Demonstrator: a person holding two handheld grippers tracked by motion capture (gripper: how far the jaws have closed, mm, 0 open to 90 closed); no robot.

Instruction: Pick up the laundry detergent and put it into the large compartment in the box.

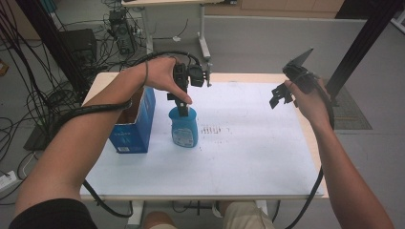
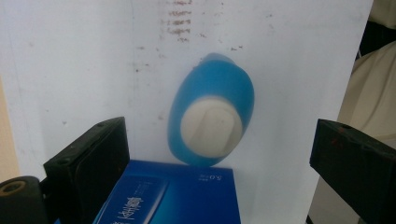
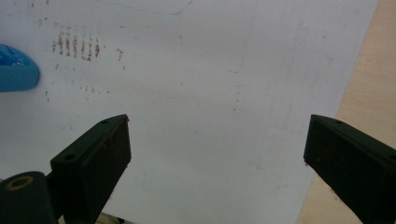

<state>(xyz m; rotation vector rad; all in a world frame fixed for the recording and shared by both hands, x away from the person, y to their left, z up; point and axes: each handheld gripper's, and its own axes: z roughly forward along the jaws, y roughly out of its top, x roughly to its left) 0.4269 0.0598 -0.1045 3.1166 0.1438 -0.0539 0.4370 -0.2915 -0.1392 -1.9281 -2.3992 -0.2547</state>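
Your left gripper (image 1: 184, 106) hangs directly over the blue bottle (image 1: 184, 128), pointing straight down at it from above. In the left gripper view the jaws stand wide apart, one at each lower corner, with the bottle's white cap (image 2: 212, 124) between them and farther off; nothing is clamped between them, and the high view is too coarse to tell whether the tips touch the cap. The bottle stands upright on the white sheet (image 1: 248, 157) that covers the table, left of the sheet's middle. Just to its left stands the blue carton (image 1: 134, 130), open at the top, near the left edge of the table; the two are close, and from the high view you cannot tell whether they touch. In the left gripper view the carton's printed top (image 2: 173, 196) lies at the bottom edge, just below the bottle. Right of the bottle, a patch of small brownish marks (image 1: 212, 130) stains the sheet. Your right gripper (image 1: 282, 97) is held up near the far right corner of the table, well apart from the bottle. Its jaws are also spread wide with nothing held, looking down on bare sheet, with the bottle's edge (image 3: 16, 69) at that view's left border.
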